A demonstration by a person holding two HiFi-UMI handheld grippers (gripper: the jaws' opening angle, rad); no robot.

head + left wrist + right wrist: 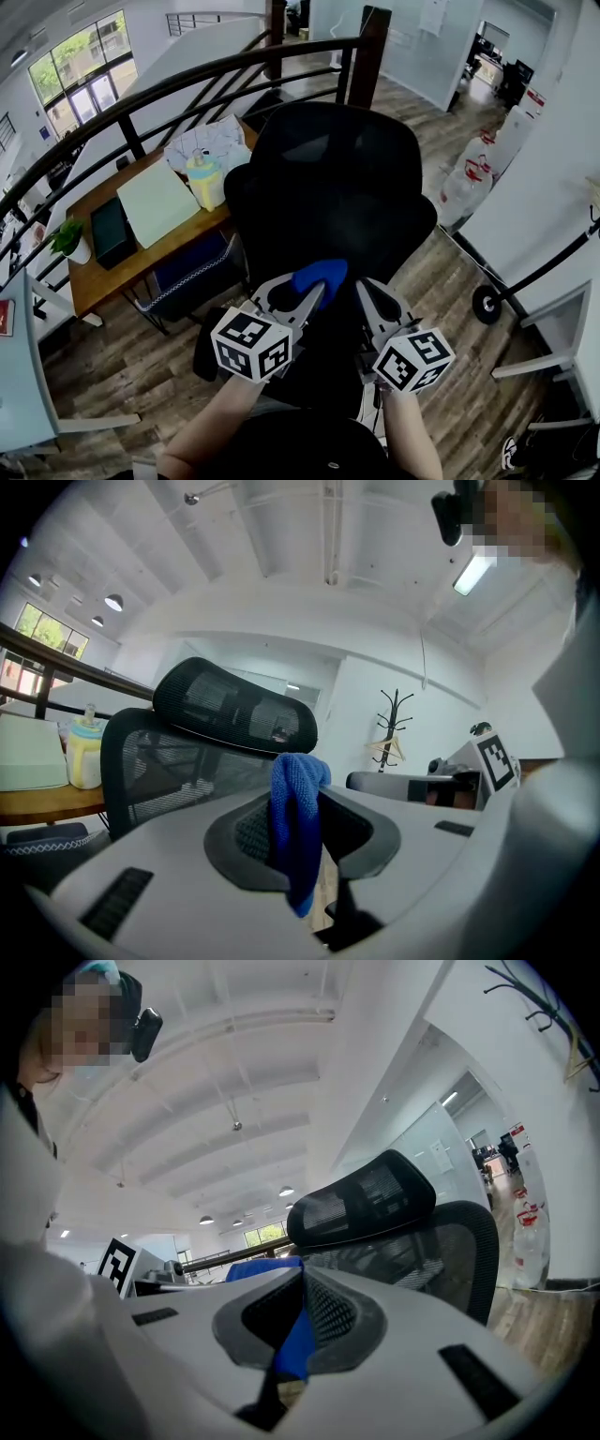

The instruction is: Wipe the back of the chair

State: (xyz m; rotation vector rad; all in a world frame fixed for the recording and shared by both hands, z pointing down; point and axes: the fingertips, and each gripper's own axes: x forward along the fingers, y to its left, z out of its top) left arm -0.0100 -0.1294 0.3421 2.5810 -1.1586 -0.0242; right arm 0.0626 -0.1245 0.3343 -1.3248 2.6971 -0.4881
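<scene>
A wooden counter (91, 282) stands at left. The left gripper (312, 292) has its fingers clamped on a blue cloth (322, 275). The right gripper (363, 287), just beside it, pinches the same cloth. The black mesh chair (328, 178) stands just ahead of both.

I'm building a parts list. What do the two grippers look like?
Both the left gripper and right gripper have light grey bodies with dark grey textured pads. Each carries a white cube with black square markers.
</scene>
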